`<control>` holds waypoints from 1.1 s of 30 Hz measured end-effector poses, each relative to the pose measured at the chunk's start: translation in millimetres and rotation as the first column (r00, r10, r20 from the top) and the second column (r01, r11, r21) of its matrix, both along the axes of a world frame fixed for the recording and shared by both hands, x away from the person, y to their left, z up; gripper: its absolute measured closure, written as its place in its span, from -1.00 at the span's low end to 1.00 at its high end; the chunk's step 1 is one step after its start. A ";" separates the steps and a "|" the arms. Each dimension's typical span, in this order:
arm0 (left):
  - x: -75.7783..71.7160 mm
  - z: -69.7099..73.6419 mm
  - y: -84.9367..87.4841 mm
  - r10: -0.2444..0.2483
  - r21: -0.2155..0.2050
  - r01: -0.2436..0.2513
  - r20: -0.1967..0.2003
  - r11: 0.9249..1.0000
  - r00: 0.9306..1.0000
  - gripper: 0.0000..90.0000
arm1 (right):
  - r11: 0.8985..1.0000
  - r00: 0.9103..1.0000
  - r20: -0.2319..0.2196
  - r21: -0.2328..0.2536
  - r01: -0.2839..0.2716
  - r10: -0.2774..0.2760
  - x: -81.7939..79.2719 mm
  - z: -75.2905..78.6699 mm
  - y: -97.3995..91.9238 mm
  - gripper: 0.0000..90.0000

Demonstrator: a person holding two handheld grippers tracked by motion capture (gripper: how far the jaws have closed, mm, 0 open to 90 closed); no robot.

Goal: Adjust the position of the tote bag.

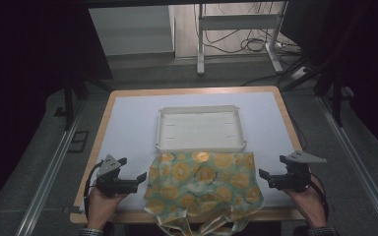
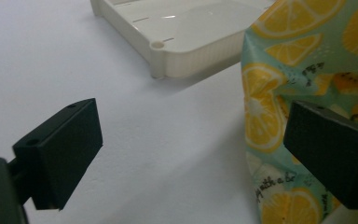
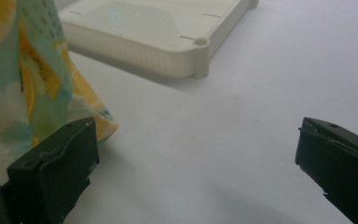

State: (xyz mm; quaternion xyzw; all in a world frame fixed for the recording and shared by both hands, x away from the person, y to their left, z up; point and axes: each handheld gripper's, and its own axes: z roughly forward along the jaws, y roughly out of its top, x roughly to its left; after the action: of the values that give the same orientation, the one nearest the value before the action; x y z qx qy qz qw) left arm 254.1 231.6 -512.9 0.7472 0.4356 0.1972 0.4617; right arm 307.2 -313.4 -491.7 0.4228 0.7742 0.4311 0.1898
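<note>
A teal cloth printed with lemon slices (image 1: 204, 184) lies flat at the table's near edge, its lower part hanging over the front. Behind it stands a shallow cream tray (image 1: 160, 132), and the cloth's far edge touches or slightly overlaps its near rim. My left gripper (image 1: 133, 172) rests just left of the cloth, jaws wide apart, nothing between them; the cloth (image 2: 303, 93) and tray (image 2: 186, 56) lie ahead of it. My right gripper (image 1: 265, 178) sits just right of the cloth, open and empty, with the cloth's corner (image 3: 28, 88) beside one jaw and the tray (image 3: 168, 56) beyond.
White sheet (image 1: 128, 128) covers the wooden table (image 1: 109, 105). Beyond the table stand a white metal frame (image 1: 236, 22) and loose cables (image 1: 256, 44) on the floor. Dark panels flank both sides.
</note>
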 end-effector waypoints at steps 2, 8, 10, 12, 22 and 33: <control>-0.8 0.6 -0.2 0.000 0.004 0.000 0.003 1.000 1.000 -0.86 | 1.000 1.000 0.002 -0.006 0.011 -0.011 -0.6 1.3 -0.8 -1.00; -8.6 4.4 -3.3 -0.009 0.047 0.008 0.013 0.999 1.000 -0.83 | 1.000 1.000 -0.017 -0.031 0.003 -0.004 -5.5 4.2 -2.0 -1.00; -9.5 4.7 -3.6 -0.010 0.050 0.009 0.014 0.999 1.000 -0.83 | 1.000 1.000 -0.028 -0.025 0.000 -0.001 -6.0 4.8 -3.6 -1.00; -11.7 6.0 -3.6 -0.020 0.048 0.019 0.019 0.999 1.000 -0.83 | 1.000 0.999 -0.036 -0.020 0.004 -0.005 -6.6 5.8 -4.9 -1.00; -17.3 9.6 -4.6 -0.034 0.042 0.032 0.041 0.999 0.999 -0.69 | 0.998 0.999 -0.052 -0.062 -0.002 -0.001 -11.6 10.0 -2.2 -0.92; -32.9 14.2 1.6 -0.048 0.010 0.047 0.053 0.999 0.997 -0.47 | 0.998 0.999 -0.020 -0.061 -0.035 0.034 -23.3 21.5 -3.7 -0.57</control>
State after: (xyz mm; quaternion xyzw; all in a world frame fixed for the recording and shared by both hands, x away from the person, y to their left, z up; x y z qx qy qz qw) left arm 221.2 233.2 -498.7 0.7538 0.4044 0.2081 0.4743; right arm 283.9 -317.1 -470.2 0.4076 0.7960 0.4063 0.1878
